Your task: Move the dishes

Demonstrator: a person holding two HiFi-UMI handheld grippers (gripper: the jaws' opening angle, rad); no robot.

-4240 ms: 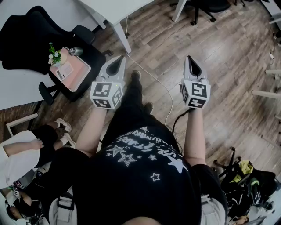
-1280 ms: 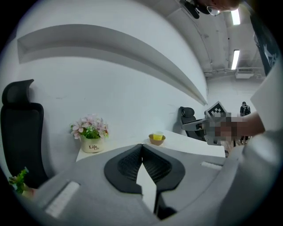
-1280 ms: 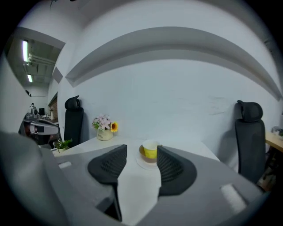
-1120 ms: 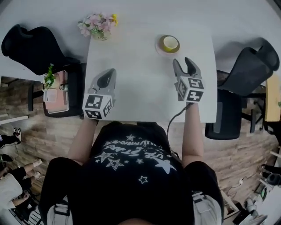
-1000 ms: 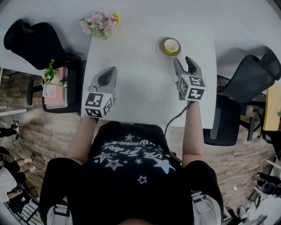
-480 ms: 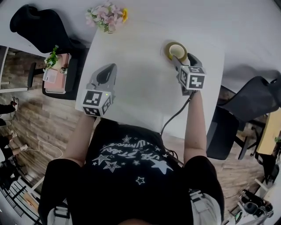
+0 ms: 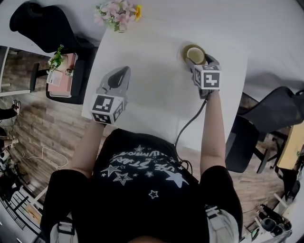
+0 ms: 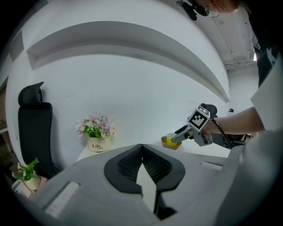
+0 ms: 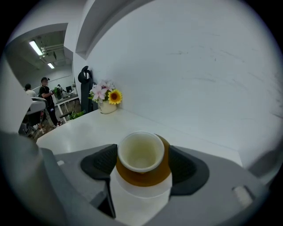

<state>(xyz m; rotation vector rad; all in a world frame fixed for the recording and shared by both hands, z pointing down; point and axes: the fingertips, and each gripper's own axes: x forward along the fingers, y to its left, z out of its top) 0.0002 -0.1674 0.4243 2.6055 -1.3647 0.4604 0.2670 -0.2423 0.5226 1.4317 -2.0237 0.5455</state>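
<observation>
At the far right of a white surface (image 7: 152, 95), a pale cup (image 9: 140, 152) stands upright on a brown saucer (image 9: 144, 177), with the right tool (image 7: 201, 61) brought down around the pair. Its jaws have just been opening and now stand wide, one dark pad (image 9: 101, 162) on each side of the saucer, the cup and saucer sitting between them on the surface. The right gripper view looks down into the cup, which appears empty. Whether the pads brush the saucer's edge cannot be told.

The left tool (image 8: 141, 148) hovers over the near left part of the surface, well apart from the dishes, its jaws closed tip to tip with nothing between them.

A small white pot of pink flowers with one yellow bloom (image 7: 118, 12) stands at the far left corner of the surface, against a white wall. A black office chair (image 7: 40, 23) sits beyond the left edge, and another dark chair (image 7: 273, 111) stands to the right. The person, in a black shirt printed with white stars (image 7: 142, 180), stands at the near edge, both forearms stretched out over the surface.
</observation>
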